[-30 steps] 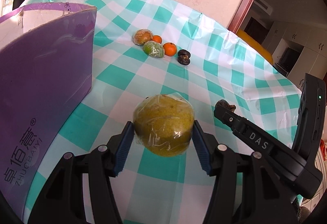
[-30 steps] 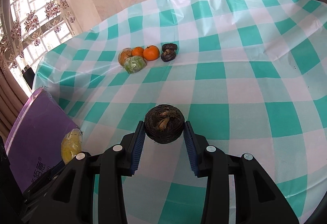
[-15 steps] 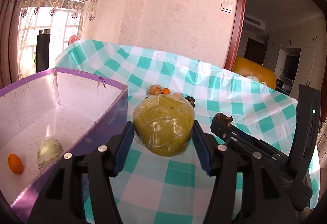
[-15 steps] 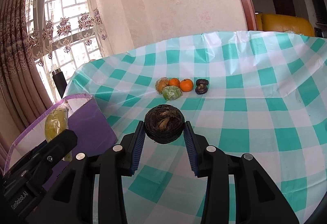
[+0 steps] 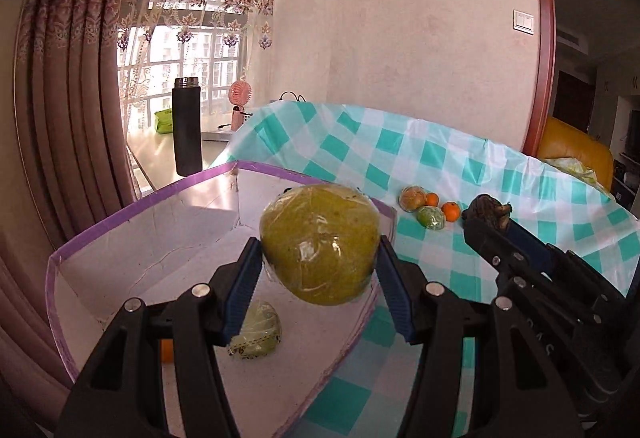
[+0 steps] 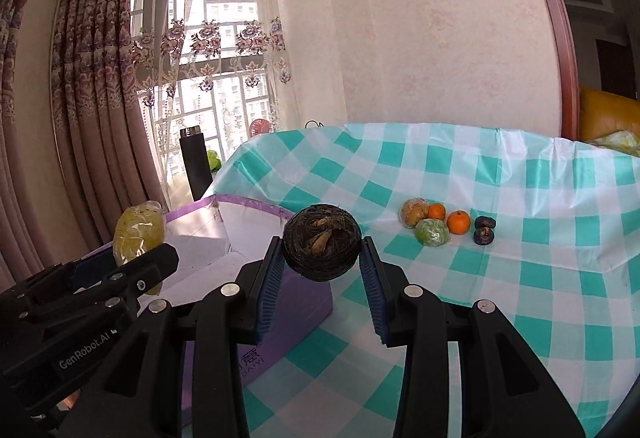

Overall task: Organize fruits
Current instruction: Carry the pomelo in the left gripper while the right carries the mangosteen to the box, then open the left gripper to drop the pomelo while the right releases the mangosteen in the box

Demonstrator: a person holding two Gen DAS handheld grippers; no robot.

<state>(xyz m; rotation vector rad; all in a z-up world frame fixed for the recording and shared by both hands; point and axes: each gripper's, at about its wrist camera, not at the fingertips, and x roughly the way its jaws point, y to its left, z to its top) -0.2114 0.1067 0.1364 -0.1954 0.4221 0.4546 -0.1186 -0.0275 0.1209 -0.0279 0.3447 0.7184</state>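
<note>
My left gripper (image 5: 320, 278) is shut on a large yellow-green fruit in plastic wrap (image 5: 320, 244), held above the open purple box (image 5: 140, 214). Inside the box lie a wrapped green fruit (image 5: 256, 330) and an orange fruit (image 5: 166, 350) partly hidden by my finger. My right gripper (image 6: 322, 270) is shut on a dark round fruit (image 6: 322, 248), in the air beside the purple box (image 6: 296, 302). On the checked tablecloth (image 6: 520, 278) several fruits stay grouped: a brownish one (image 6: 414, 212), a green wrapped one (image 6: 431, 232), two oranges (image 6: 458, 222) and two dark ones (image 6: 484, 230).
A black flask (image 5: 186, 126) and a pink fan (image 5: 240, 104) stand on the sill behind the box, by the curtain (image 5: 72, 78). The right gripper (image 5: 486, 216) shows at the right of the left wrist view. An orange sofa (image 5: 572, 154) stands beyond the table.
Both grippers rose with their fruits and tilted up toward level. The left one moved from the table over the open box; the right one came up beside the box.
</note>
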